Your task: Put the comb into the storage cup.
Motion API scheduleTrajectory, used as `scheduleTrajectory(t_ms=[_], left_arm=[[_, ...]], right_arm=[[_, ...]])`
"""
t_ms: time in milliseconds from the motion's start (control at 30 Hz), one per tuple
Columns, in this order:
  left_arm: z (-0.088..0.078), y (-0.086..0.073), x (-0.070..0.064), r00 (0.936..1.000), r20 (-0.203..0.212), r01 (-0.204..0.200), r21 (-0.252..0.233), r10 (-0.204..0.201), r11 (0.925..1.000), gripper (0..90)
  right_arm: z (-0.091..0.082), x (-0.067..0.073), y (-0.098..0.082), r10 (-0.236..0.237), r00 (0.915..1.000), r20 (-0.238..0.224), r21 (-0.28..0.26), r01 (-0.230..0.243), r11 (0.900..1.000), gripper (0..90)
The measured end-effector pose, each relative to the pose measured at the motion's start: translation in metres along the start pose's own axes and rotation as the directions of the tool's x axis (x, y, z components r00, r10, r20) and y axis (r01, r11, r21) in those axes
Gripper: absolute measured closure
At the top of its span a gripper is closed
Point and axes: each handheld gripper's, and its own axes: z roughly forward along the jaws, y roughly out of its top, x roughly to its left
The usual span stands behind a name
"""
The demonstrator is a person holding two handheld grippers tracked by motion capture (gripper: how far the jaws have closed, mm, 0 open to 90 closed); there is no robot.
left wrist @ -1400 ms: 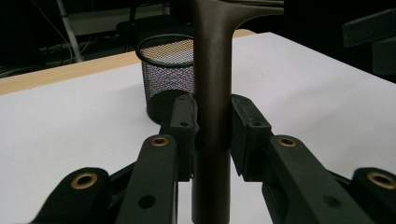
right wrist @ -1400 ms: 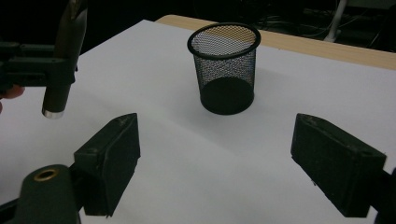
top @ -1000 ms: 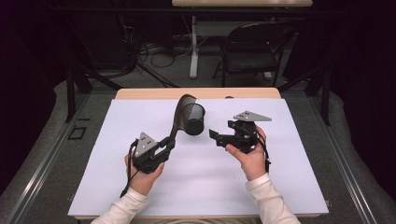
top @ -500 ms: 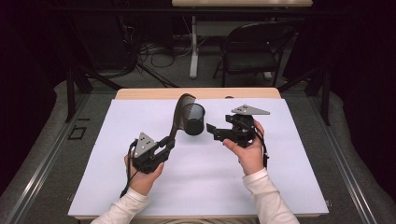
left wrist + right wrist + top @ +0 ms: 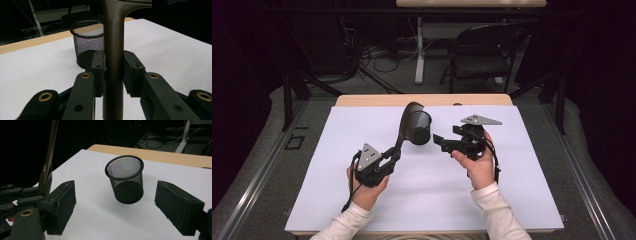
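Observation:
A black mesh cup point(image 5: 422, 131) point(image 5: 87, 37) point(image 5: 126, 182) stands upright on the white sheet, near the middle of the table. My left gripper point(image 5: 393, 155) point(image 5: 113, 66) is shut on the handle of a dark brown kitchen utensil point(image 5: 401, 137) point(image 5: 113, 45) point(image 5: 50, 150). The utensil slants up, and its broad head point(image 5: 412, 112) hangs just left of the cup's rim. My right gripper point(image 5: 441, 143) point(image 5: 115, 202) is held just right of the cup, pointing at it. Its jaws stand wide open with nothing between the pads point(image 5: 62, 205).
The white sheet point(image 5: 512, 190) covers most of the wooden table point(image 5: 362, 100), whose far edge shows as a bare strip. A folding chair point(image 5: 482, 55) and cables stand on the floor beyond the table. Dark metal frame legs point(image 5: 287, 100) flank the table.

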Motion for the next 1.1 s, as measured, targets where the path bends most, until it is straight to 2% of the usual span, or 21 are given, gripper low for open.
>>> scheduleTrajectory(t_ms=[167, 600, 1100], left_arm=[[0.0012, -0.0012, -0.0005, 1.0000, -0.002, -0.005, 0.003, 0.005, 1.0000, 72.7], [0.0032, -0.0038, -0.0019, 1.0000, 0.001, -0.010, 0.008, 0.010, 0.9999, 72.7], [0.0081, -0.0093, -0.0060, 0.9998, 0.008, -0.021, 0.031, 0.021, 0.9993, 72.6]], right_arm=[[-0.0016, -0.0016, -0.0003, 0.033, 0.9983, -0.048, -0.010, -0.033, 0.999, 21.6], [-0.0005, -0.0043, -0.0043, 0.079, 0.9915, -0.103, -0.006, -0.080, 0.997, 29.9], [-0.0006, -0.0052, -0.0056, 0.102, 0.9873, -0.122, 0.014, -0.101, 0.995, 33.0]])
